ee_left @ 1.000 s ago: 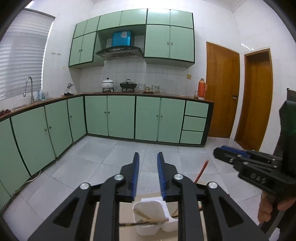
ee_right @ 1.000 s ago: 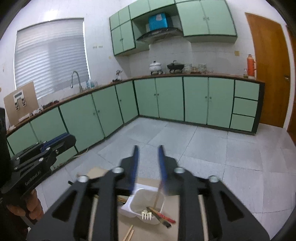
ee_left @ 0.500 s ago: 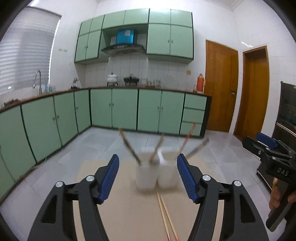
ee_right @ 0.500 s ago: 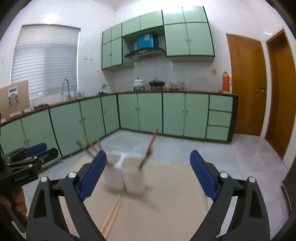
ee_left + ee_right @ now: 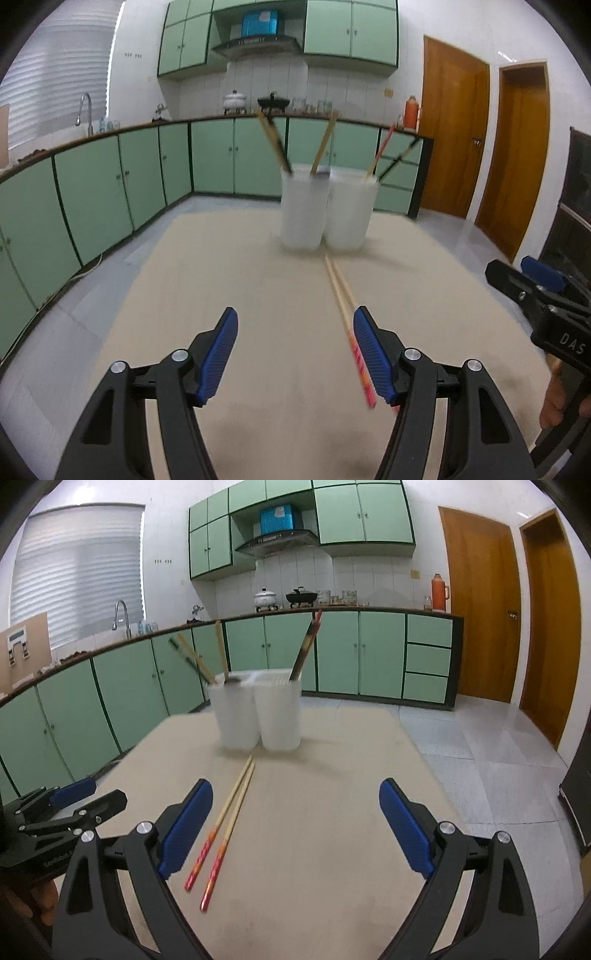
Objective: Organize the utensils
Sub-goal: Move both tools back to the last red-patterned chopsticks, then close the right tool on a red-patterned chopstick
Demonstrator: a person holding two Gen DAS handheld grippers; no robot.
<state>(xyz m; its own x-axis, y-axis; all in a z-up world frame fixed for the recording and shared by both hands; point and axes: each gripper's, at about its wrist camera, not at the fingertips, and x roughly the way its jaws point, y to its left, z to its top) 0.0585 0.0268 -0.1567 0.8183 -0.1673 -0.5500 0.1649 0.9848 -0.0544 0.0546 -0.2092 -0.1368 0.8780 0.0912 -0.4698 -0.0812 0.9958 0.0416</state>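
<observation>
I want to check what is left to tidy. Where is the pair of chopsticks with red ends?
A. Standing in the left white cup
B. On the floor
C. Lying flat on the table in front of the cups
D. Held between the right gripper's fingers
C: the chopsticks lie flat on the table before the two white cups, no fingers touching them.

Two white utensil holders (image 5: 258, 712) stand upright, touching side by side, on the beige worktop (image 5: 332, 812), with chopsticks leaning inside. A pair of red-tipped bamboo chopsticks (image 5: 225, 823) lies flat before them.
</observation>
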